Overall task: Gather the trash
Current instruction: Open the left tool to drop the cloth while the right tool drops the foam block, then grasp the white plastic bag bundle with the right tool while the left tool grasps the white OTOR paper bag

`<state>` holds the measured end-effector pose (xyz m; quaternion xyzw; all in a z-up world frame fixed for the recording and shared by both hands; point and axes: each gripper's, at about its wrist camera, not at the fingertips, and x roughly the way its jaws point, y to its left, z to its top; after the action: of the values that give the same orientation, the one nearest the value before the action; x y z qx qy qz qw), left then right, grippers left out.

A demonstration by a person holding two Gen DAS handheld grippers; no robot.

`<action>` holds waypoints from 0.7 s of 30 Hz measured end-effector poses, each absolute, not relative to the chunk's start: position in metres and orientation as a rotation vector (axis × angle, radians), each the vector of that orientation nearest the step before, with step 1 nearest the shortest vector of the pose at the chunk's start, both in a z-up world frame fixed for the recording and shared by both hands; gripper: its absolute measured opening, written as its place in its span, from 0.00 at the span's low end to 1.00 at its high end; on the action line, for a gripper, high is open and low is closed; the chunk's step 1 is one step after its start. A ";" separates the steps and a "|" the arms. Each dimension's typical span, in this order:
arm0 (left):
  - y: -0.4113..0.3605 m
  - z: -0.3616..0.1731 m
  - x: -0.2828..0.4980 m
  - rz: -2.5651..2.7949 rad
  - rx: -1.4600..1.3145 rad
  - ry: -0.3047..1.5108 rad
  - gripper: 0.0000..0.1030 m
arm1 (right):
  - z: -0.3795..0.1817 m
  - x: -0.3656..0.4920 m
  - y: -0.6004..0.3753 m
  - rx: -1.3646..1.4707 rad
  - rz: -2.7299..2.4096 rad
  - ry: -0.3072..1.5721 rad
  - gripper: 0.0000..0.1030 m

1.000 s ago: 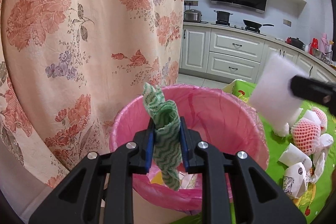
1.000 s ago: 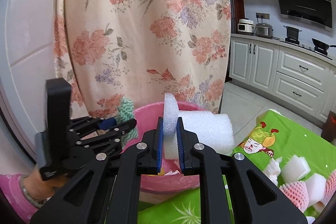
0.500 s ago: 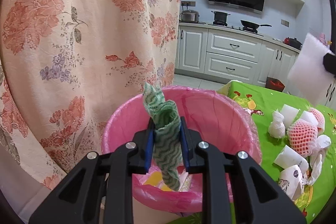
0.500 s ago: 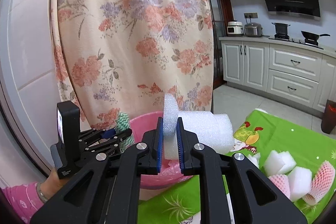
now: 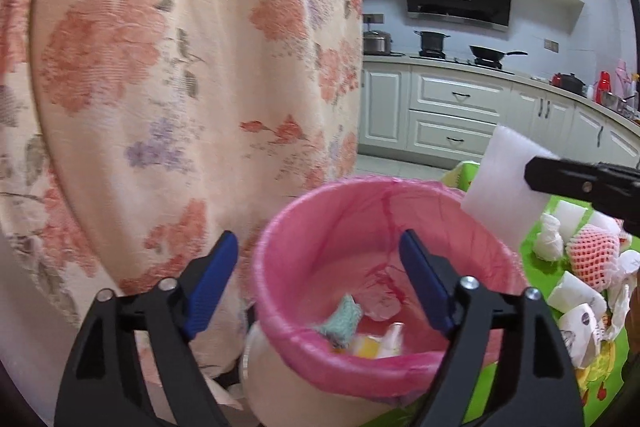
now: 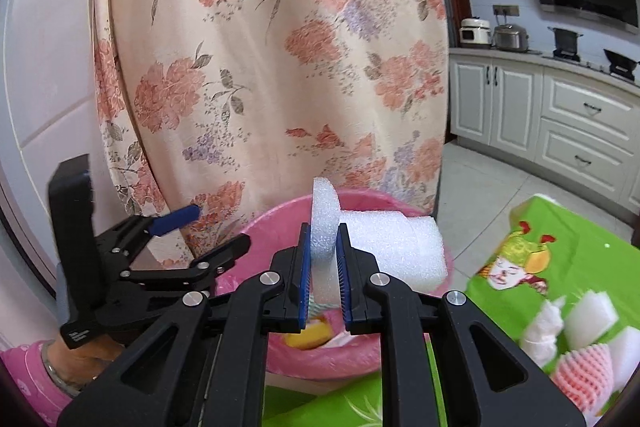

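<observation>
Left gripper [image 5: 318, 283] fingers are opening, empty, above pink bin [image 5: 280, 267]; right gripper [image 6: 323, 267] fingers clamp white foam [image 6: 384, 247].

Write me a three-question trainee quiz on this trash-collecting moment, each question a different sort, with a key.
1. True or false: the left tool has a green cloth pinched between its fingers.
2. Multiple choice: what does the right tool grip? A) a white foam piece B) a pink foam net C) a paper cup
3. Fill in: the green cloth lies inside the ____ lined with a pink bag.

Key
1. False. Its jaws are opening with nothing between them, above the trash bin.
2. A. The foam is squeezed between the blue pads; the pink foam net lies on the green tablecloth.
3. trash bin
</observation>
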<state>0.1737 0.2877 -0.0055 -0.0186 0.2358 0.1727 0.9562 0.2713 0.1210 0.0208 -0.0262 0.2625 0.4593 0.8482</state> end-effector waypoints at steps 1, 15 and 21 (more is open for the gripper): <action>0.290 -0.004 0.171 0.359 -0.039 0.474 0.81 | 0.018 0.273 0.124 -0.054 0.968 0.561 0.15; 0.259 0.006 0.123 0.408 -0.101 0.393 0.95 | 0.004 0.259 0.057 -0.056 0.815 0.552 0.64; 0.195 -0.005 0.127 0.319 -0.097 0.409 0.95 | -0.014 0.233 -0.015 -0.142 0.672 0.550 0.64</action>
<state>0.1272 0.1953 -0.0049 -0.0481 0.2020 0.1578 0.9654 0.2328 -0.0150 -0.0144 -0.0689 0.2660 0.3253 0.9048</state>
